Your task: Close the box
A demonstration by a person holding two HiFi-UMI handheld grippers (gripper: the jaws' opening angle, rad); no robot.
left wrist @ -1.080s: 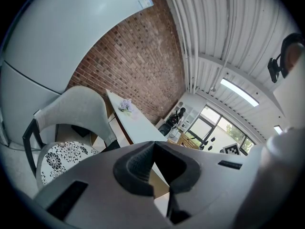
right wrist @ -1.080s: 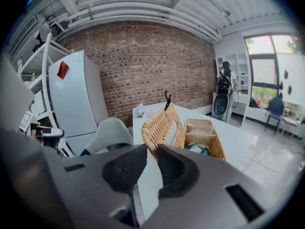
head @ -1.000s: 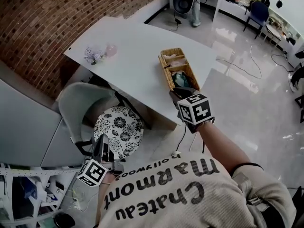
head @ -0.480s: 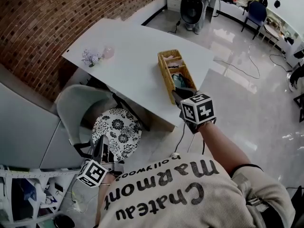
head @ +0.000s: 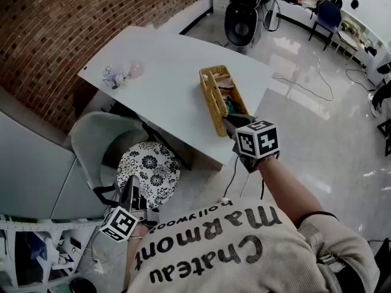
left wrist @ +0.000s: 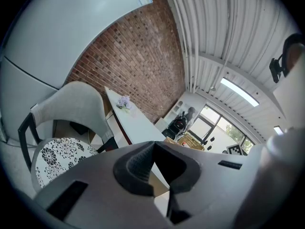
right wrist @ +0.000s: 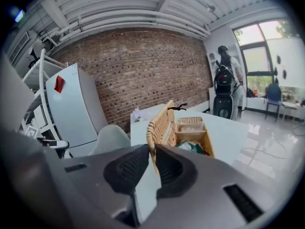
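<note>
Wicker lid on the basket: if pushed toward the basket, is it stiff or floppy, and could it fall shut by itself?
The lid is woven wicker standing upright without sagging, so probably stiff and light. It stands on edge along the basket wall, seemingly hinged there, so past upright it may drop shut by itself.

- Head view: even, fairly bright daylight with muted colour. Pale glare patches lie on the glossy floor beyond the right gripper, and soft shadow sits under the table.
- Left gripper view: the ceiling strip light above and ahead of the left gripper is burnt white, and the far windows are washed out.
- Right gripper view: the windows to the right of the jaws are overexposed. The wicker lid at the jaw tips is sharp.
- Both gripper views: heavy fisheye, bowed lines and black corners. The gripper bodies nearest the lens are soft.
</note>
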